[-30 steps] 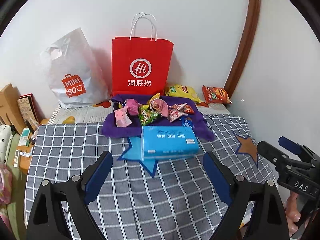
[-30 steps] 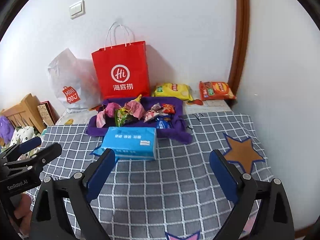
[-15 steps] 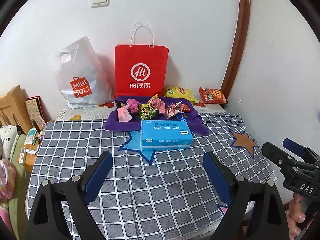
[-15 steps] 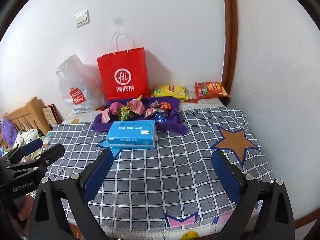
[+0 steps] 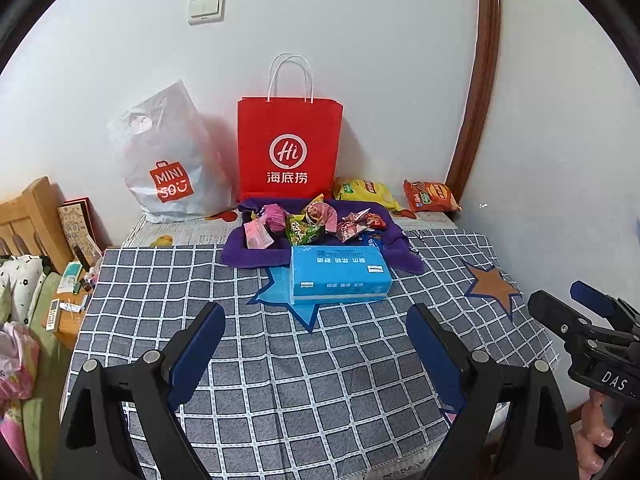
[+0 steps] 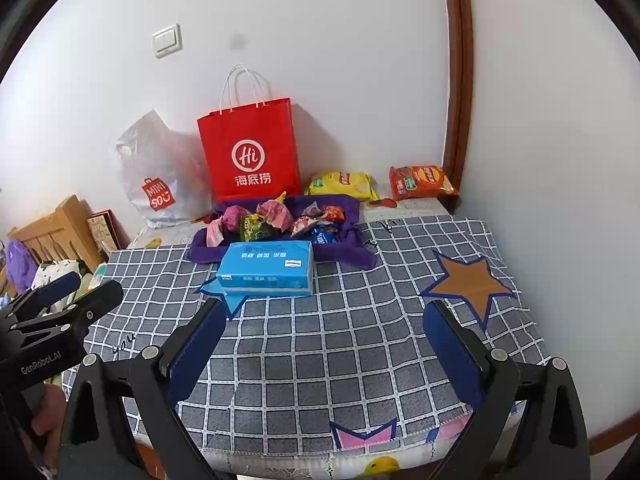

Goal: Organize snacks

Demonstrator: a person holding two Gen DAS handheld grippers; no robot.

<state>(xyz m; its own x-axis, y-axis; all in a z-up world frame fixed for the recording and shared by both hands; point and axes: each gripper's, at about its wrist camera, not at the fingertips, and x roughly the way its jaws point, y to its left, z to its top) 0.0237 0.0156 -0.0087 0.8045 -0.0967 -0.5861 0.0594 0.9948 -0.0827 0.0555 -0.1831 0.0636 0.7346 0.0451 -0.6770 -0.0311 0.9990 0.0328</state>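
Observation:
A purple fabric tray (image 5: 256, 258) holds several small wrapped snacks (image 5: 304, 224) at the back of the checked table. A blue tissue pack (image 5: 338, 276) lies right in front of it. Behind the tray, by the wall, lie a yellow chip bag (image 5: 364, 192) and an orange chip bag (image 5: 430, 196). My left gripper (image 5: 316, 312) hovers open and empty over the near half of the table, well short of the tissue pack. To its right, my right gripper (image 6: 326, 306) is likewise open and empty, also short of the tissue pack (image 6: 268, 266).
A red paper bag (image 5: 290, 148) and a white plastic bag (image 5: 168, 164) stand against the back wall. A wooden headboard (image 5: 28, 216) and a cluttered side stand (image 5: 68, 300) are on the left. A wall borders the table on the right; the table's front edge (image 6: 320, 448) is close below.
Both grippers have drawn back from the tray, so more of the checked cloth and the table's front edge show. Both stay open and empty; nothing on the table moved.

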